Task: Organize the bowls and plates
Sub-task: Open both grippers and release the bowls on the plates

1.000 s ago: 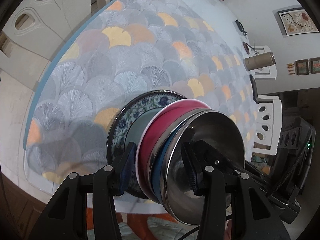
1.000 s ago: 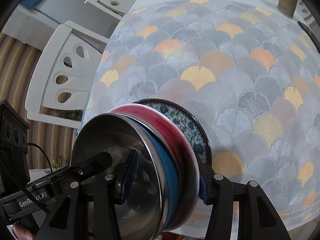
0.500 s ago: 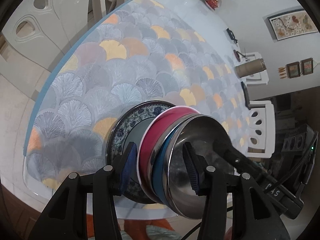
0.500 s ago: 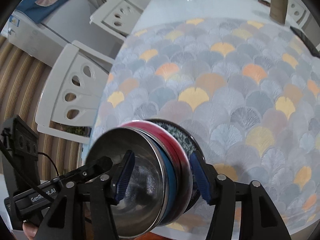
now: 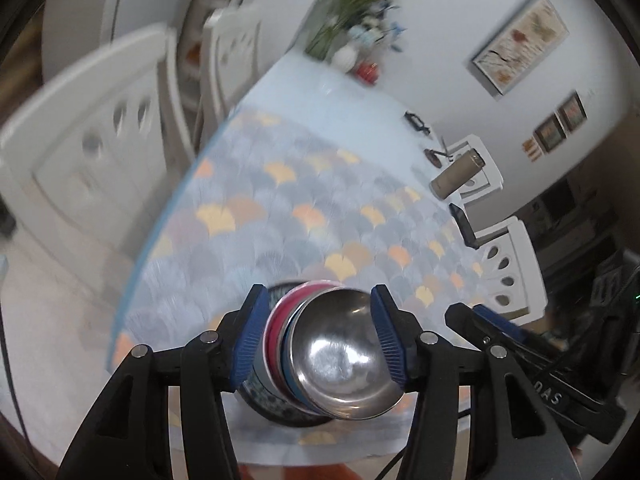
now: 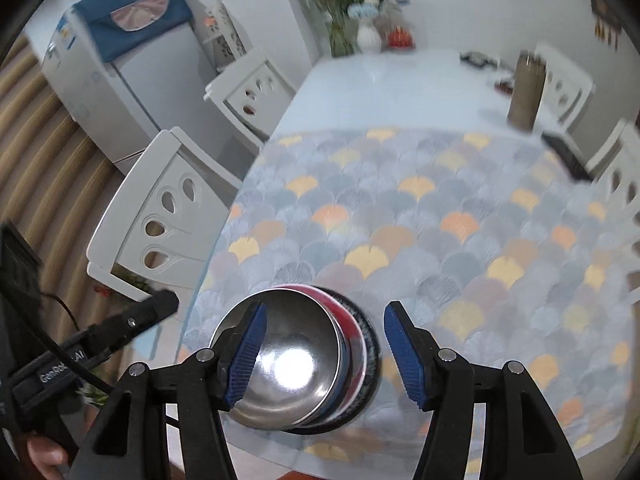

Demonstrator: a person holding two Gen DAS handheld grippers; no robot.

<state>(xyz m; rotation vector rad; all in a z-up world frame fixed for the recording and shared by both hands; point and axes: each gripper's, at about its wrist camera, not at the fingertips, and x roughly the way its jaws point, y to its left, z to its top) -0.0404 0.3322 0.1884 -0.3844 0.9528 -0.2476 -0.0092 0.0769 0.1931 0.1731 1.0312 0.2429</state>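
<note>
A stack of dishes stands near the front edge of the table with the fan-patterned cloth (image 5: pixel 280 208) (image 6: pixel 440 220). A steel bowl (image 5: pixel 340 356) (image 6: pixel 288 364) tops it, over a blue bowl (image 5: pixel 289 360), a pink bowl (image 5: pixel 274 332) (image 6: pixel 352 332) and a blue-patterned plate (image 5: pixel 264 396) (image 6: pixel 370 344). My left gripper (image 5: pixel 318 300) hangs above the stack, its jaws opening, with the stack seen between its fingers but not pressed. My right gripper (image 6: pixel 326 308) also hovers above, open, its pads clear of the dishes.
White chairs (image 6: pixel 160 216) (image 5: pixel 504 272) stand along both sides. Farther back on the table are a tan cylinder (image 5: pixel 458 174) (image 6: pixel 526 92), a black phone (image 5: pixel 464 226) (image 6: pixel 566 156) and a vase of flowers (image 6: pixel 368 38). A fridge (image 6: pixel 120 80) stands at the left.
Both grippers have let go of the bowl rims, spread their jaws and risen away from the stack, which now looks smaller and sits alone on the table.
</note>
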